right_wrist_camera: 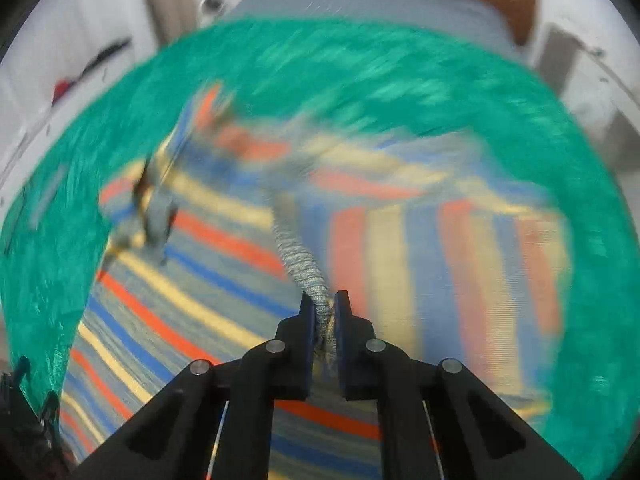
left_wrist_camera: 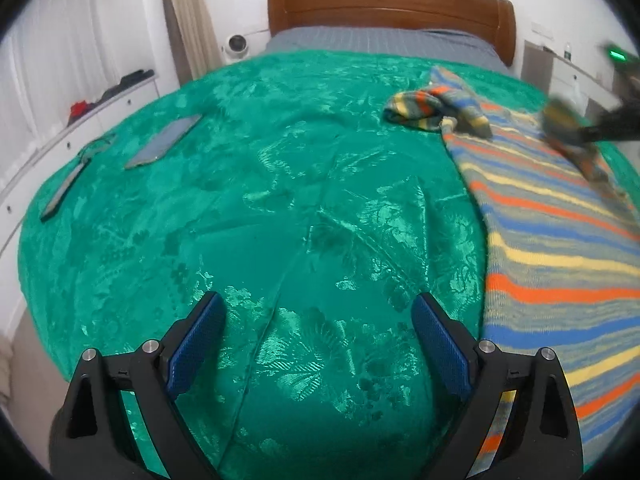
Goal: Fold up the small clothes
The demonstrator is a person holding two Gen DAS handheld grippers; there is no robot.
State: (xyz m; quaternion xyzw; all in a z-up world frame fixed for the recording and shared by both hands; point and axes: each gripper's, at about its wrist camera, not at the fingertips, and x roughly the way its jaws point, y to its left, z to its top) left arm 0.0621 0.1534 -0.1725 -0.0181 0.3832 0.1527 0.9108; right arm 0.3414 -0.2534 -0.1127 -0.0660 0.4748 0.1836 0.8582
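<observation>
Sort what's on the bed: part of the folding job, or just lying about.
Job: striped sweater, its edge pinched in the right hand-held gripper; open left hand-held gripper.
Lying about: two flat devices on the green blanket.

One striped knitted garment in orange, blue, yellow and grey (left_wrist_camera: 560,248) is counted on one green patterned bedspread (left_wrist_camera: 280,200), along with two flat grey rectangular devices (left_wrist_camera: 164,140) (left_wrist_camera: 64,190). One brown wooden headboard (left_wrist_camera: 392,4) and one small round white camera (left_wrist_camera: 237,45) are seen beyond. Two black grippers with blue pads are counted, the left gripper (left_wrist_camera: 318,318) and the right gripper (right_wrist_camera: 325,312).
</observation>
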